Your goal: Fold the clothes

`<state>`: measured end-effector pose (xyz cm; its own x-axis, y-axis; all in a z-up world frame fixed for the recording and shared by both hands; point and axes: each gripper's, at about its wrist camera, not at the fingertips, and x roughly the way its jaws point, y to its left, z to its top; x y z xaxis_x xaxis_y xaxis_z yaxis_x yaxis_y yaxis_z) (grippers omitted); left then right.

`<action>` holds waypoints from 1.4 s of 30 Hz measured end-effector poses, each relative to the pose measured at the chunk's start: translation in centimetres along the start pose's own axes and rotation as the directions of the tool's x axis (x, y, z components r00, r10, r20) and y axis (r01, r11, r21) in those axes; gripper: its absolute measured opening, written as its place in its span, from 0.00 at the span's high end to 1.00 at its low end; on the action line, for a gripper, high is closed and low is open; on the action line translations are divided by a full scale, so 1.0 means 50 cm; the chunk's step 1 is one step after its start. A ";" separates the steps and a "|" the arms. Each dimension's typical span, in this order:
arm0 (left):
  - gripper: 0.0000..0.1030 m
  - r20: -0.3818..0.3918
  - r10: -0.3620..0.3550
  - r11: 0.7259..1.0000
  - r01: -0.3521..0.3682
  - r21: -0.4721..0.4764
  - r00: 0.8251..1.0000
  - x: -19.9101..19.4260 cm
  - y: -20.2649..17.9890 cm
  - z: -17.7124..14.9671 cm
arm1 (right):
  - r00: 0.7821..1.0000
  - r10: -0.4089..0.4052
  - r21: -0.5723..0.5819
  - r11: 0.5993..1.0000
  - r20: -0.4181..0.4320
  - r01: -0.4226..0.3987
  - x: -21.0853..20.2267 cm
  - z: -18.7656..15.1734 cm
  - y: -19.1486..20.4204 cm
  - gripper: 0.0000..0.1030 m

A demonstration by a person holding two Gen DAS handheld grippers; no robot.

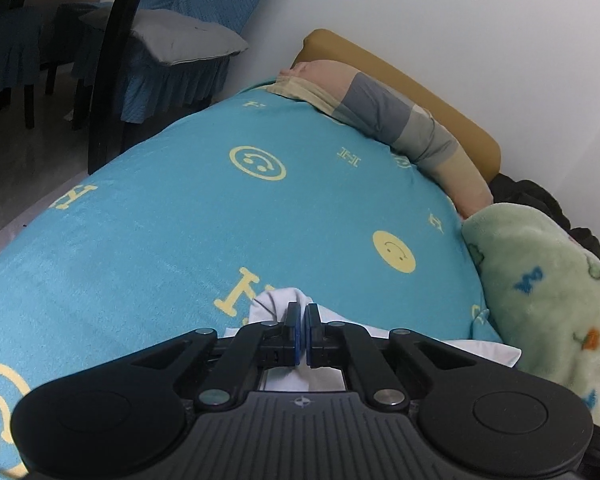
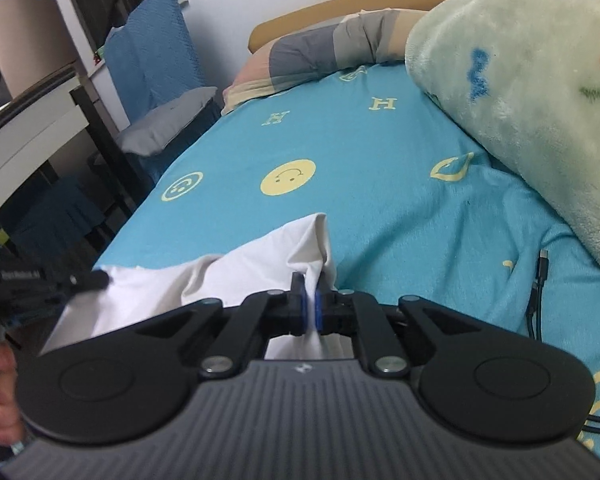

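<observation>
Over the bed [image 2: 380,152], with its blue smiley-face sheet, a white garment [image 2: 236,272] is hanging stretched between both grippers, probably to spread it for a fold. Right gripper [image 2: 307,304] is clenching a bunched edge between its fingers, and left gripper [image 1: 301,320] is pinching another corner.

- Open room is seen on the blue bedsheet [image 2: 340,140], from its middle up to the striped pillow [image 2: 312,56] at its far end.
- Right side of the sheet is blocked by a bulky green blanket [image 2: 520,92].
- A black cable [image 2: 540,280] is laid on the sheet beside the blanket.
- Left of the sheet, passage is narrowed by a covered chair [image 2: 156,64] and a desk [image 2: 32,120].
</observation>
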<state>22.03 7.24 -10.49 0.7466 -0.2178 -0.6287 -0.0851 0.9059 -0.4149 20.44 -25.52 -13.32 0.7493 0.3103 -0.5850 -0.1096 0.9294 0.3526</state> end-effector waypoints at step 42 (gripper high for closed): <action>0.01 -0.247 -0.082 0.996 0.071 -0.050 0.965 -0.259 -0.082 -0.204 | 0.990 -0.089 0.034 0.996 0.108 0.086 -0.322 -0.104 0.089 0.21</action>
<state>5.98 2.62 -7.35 0.5646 -0.3740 -0.7358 -0.0649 0.8686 -0.4913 4.47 -25.32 -6.14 0.8222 0.2029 -0.5318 -0.0225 0.9452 0.3258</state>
